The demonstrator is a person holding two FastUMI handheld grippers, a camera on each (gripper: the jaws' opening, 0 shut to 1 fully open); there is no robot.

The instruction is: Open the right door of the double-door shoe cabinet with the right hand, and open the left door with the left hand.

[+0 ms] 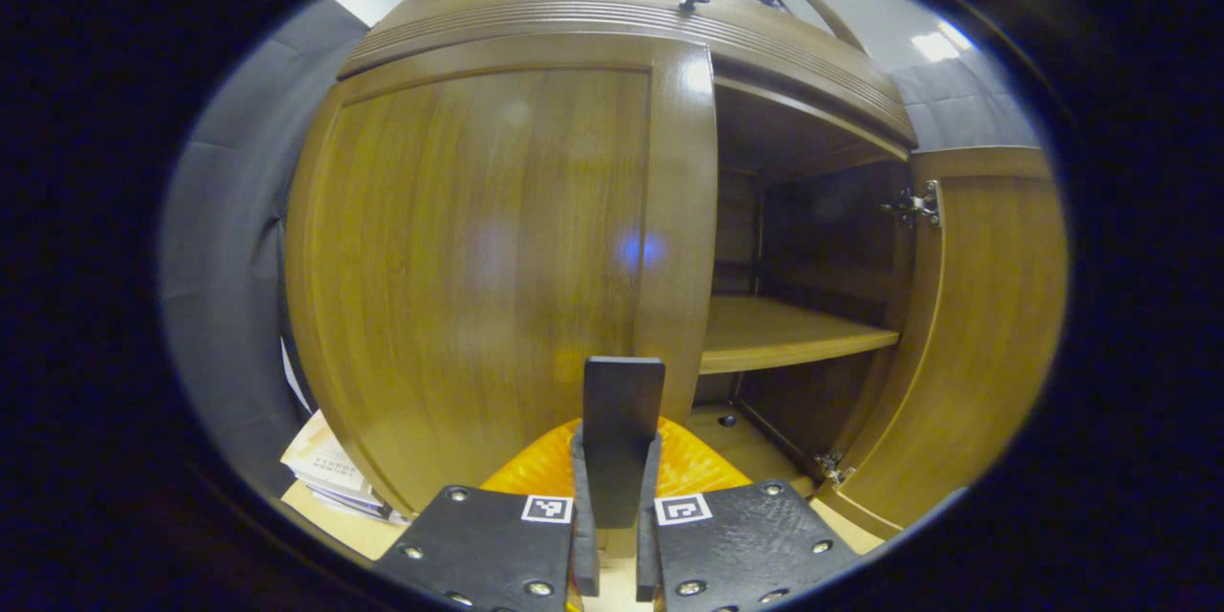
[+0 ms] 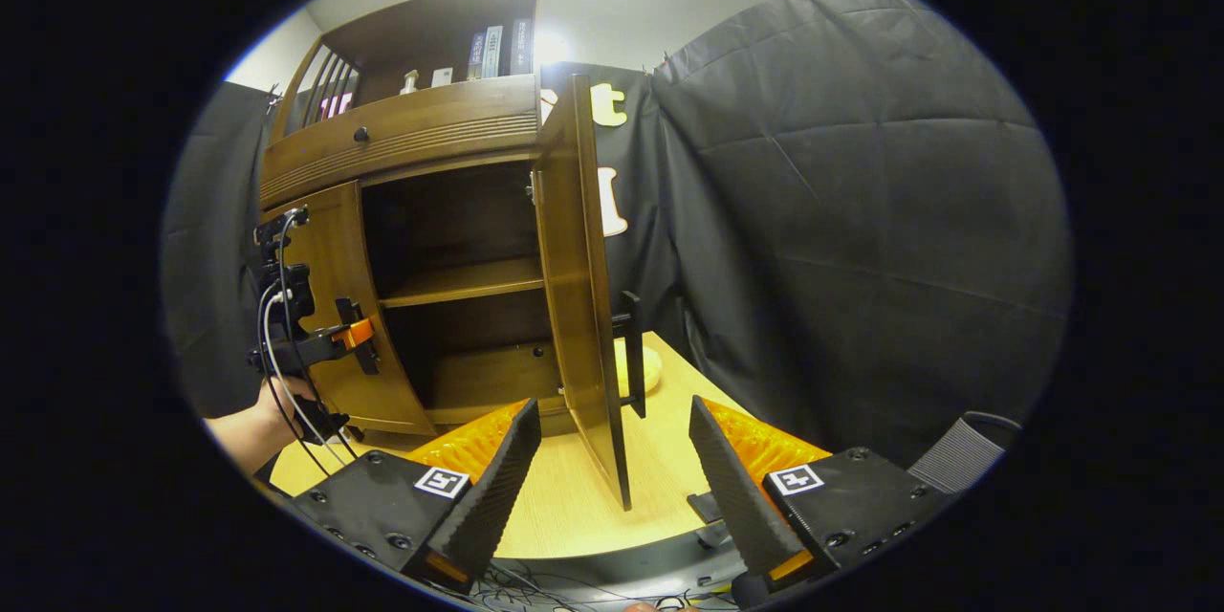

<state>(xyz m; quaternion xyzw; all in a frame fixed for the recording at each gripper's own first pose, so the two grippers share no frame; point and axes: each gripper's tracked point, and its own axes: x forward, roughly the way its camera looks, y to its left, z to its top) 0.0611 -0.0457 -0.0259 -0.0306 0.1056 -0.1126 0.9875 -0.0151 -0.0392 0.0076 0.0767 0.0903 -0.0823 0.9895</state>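
Left door [image 1: 497, 249] handle [image 1: 622, 430] pinched between left hand-held gripper [image 1: 617, 535] fingers.

A row of books [image 2: 492, 50] stands upright on an open upper shelf [image 2: 435, 19], with small ornaments [image 2: 411, 81] beside them. A stack of papers [image 1: 330, 473] lies on the pale wooden table [image 2: 660, 469]. A round pale object [image 2: 650, 368] rests on the table.

The glossy brown wooden shoe cabinet [image 1: 497, 239] shows a vertical grain; its inner shelf [image 1: 784, 330] is paler tan, above a light beige wooden tabletop [image 2: 583, 497].
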